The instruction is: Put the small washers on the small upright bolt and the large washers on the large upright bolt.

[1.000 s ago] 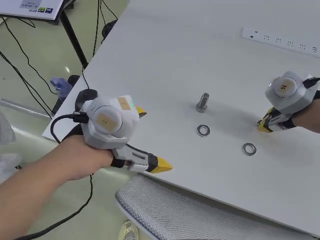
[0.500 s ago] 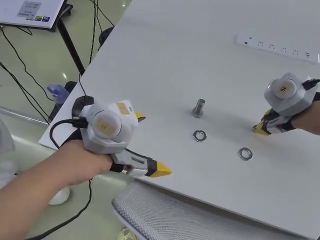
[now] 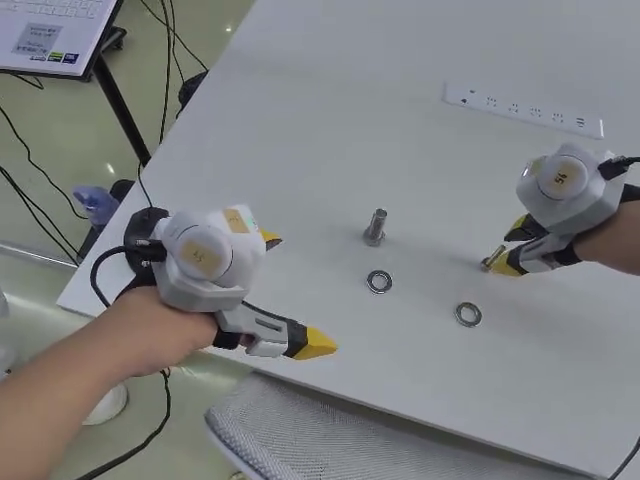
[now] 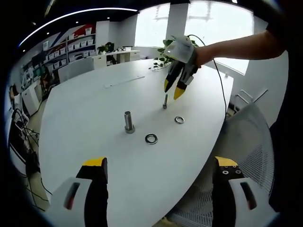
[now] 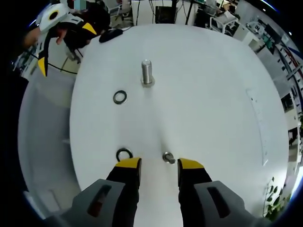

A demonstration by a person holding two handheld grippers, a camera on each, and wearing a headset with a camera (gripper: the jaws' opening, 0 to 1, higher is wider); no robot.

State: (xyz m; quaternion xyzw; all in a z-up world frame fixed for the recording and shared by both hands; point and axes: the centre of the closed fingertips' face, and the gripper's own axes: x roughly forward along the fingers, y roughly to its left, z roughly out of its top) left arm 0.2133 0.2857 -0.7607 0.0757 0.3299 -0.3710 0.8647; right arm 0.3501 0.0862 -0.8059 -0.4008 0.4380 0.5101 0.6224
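Observation:
The large upright bolt point(image 3: 375, 227) stands mid-table, with one washer point(image 3: 379, 281) just in front of it and another washer point(image 3: 467, 314) further right. The small upright bolt point(image 3: 493, 258) stands right at the tips of my right gripper point(image 3: 503, 262). In the right gripper view the small bolt point(image 5: 168, 157) sits just ahead of the gap of the right gripper point(image 5: 159, 164), whose jaws are apart and hold nothing; a washer point(image 5: 124, 154) lies beside one tip. My left gripper point(image 3: 293, 292) hovers wide open at the table's near edge, well short of the large bolt point(image 4: 128, 122).
A white power strip point(image 3: 520, 108) lies at the far side of the white table point(image 3: 330, 120). A grey mesh chair point(image 3: 330, 440) sits under the near edge. Cables and a stand are on the floor to the left.
The right gripper has drawn back a little, and the small bolt now shows standing free at its tips. The left gripper keeps its place; the head camera has shifted.

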